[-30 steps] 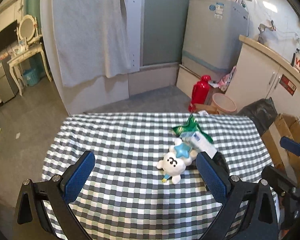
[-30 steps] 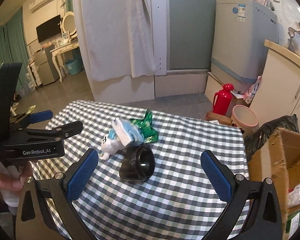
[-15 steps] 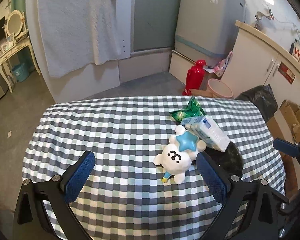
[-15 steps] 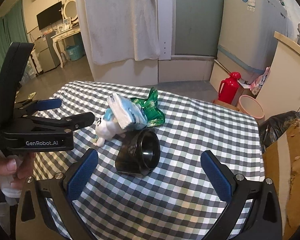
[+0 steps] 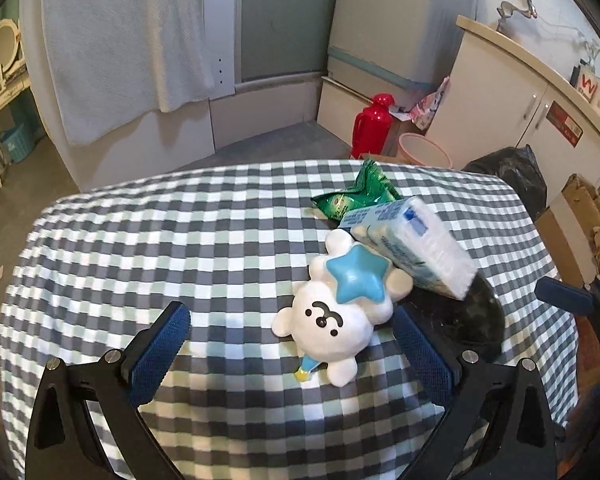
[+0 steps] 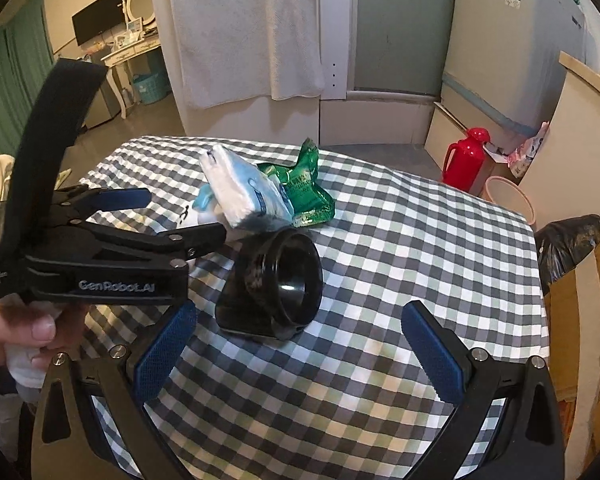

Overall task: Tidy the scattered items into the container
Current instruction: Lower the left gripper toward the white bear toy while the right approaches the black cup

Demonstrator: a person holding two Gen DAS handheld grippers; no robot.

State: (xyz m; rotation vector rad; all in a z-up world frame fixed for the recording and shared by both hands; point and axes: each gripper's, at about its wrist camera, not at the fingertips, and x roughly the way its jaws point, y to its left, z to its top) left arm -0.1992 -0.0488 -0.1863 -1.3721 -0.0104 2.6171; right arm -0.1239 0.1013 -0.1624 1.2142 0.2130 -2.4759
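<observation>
A white bear toy with a blue star lies on the checked tablecloth. A pale blue tissue pack leans on it, with a green snack bag behind. A black cup lies on its side beside them; it also shows in the left wrist view. My left gripper is open, just short of the bear. My right gripper is open and empty, just short of the cup. The left gripper also shows in the right wrist view, next to the tissue pack and snack bag.
A cardboard box stands at the table's right edge, with a black bin bag behind it. On the floor beyond are a red flask and a pink basin. A washing machine and a cabinet stand further back.
Both grippers have moved forward and closer to the pile; the bear and the cup look larger. The items have not moved.
</observation>
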